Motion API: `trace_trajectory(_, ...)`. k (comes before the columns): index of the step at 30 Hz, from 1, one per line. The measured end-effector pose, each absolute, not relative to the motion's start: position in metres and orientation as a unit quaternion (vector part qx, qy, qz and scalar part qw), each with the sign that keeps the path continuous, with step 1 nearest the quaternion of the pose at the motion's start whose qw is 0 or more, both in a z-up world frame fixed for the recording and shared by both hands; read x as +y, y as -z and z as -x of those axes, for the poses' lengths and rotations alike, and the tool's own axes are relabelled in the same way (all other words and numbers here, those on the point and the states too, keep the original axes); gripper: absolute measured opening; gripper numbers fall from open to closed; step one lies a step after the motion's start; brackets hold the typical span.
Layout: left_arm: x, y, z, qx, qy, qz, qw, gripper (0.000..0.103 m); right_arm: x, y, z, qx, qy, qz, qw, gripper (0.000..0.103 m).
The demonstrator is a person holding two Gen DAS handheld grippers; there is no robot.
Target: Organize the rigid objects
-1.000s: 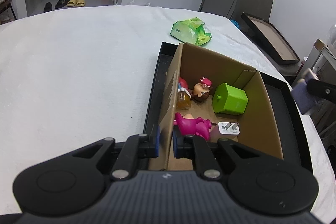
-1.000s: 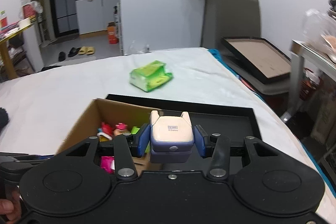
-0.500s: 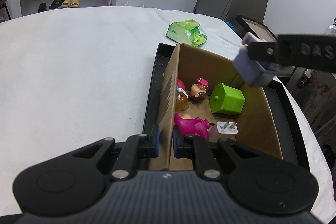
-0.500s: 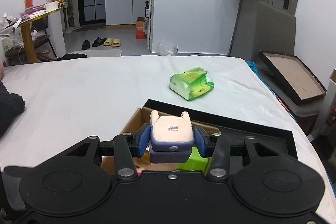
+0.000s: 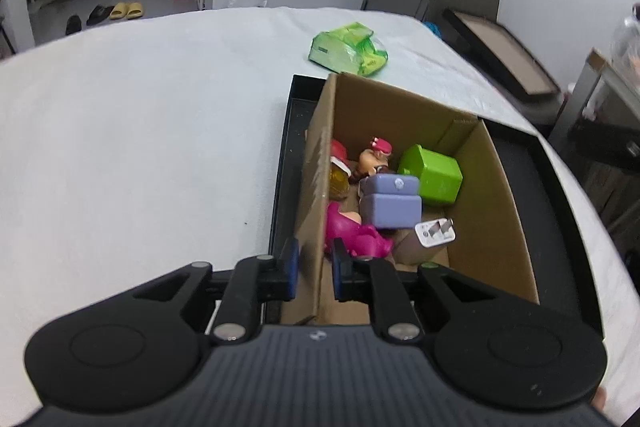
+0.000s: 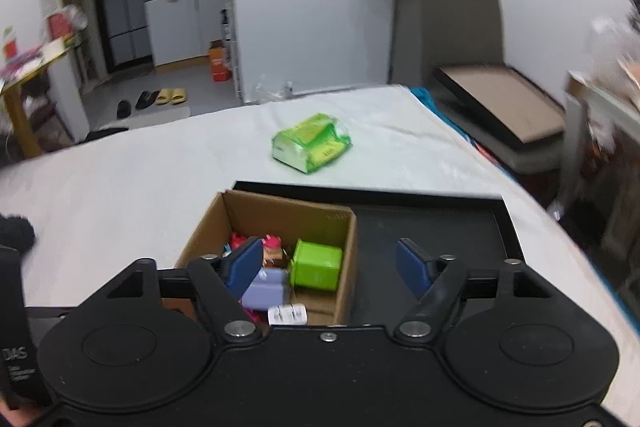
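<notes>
A lilac blind-box toy (image 5: 390, 201) (image 6: 266, 293) lies inside the open cardboard box (image 5: 492, 211) (image 6: 288, 219), on top of a pink toy (image 5: 356, 235) and beside a green cube (image 5: 434, 175) (image 6: 318, 265). My right gripper (image 6: 330, 259) hovers above the box, its jaws opening wide with nothing between them. My left gripper (image 5: 315, 269) pinches the box's near left wall; its jaws are easing apart slightly with the cardboard still between the pads. A white plug (image 5: 434, 231) and a small figurine (image 5: 374, 159) also lie in the box.
The box stands in a black tray (image 5: 552, 195) (image 6: 440, 223) on a white-covered table. A green packet (image 5: 348, 49) (image 6: 312, 143) lies beyond the tray. A dark sleeve (image 6: 14, 237) shows at the left edge. Framed boards and furniture stand off the table's right side.
My right gripper has opened and let go of the lilac toy, which now lies in the box. It has also pulled back out of the left wrist view. The left gripper has stayed on the wall.
</notes>
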State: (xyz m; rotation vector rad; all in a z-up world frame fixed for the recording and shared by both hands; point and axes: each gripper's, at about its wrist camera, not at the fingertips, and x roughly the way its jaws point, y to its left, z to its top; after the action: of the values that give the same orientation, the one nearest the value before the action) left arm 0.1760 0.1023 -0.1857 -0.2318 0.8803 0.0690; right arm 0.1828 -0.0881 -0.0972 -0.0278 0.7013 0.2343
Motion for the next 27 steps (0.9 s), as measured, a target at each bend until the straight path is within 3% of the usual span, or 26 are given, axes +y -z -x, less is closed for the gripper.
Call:
trace_trajectory(4, 0.096, 0.176, -0.177, 0.437, -0.033, 0.093, 0.894, 0.017, -0.109, 0.099, -0.173, 0.352, -0.092, -0.014, 0.931, 0.081)
trace_trajectory(6, 0.092, 0.169, -0.173, 0.434, -0.033, 0.083, 0.896, 0.021, -0.117, 0.098, -0.167, 0.348, -0.078, -0.015, 0.934, 0.090)
trace_trajectory(15, 0.067, 0.119, -0.141, 0.406, -0.023, 0.049, 0.912, 0.050, -0.161, 0.084, -0.137, 0.330, -0.054, -0.050, 0.941, 0.097)
trace_trajectory(20, 0.057, 0.096, -0.125, 0.398, -0.017, 0.044, 0.916, 0.073, -0.183, 0.074, -0.120, 0.324, -0.035, -0.068, 0.943, 0.103)
trace_trajectory(27, 0.042, 0.063, -0.095, 0.386, 0.010, 0.040, 0.922, 0.079, -0.203, 0.058, -0.097, 0.323, -0.027, -0.083, 0.943, 0.103)
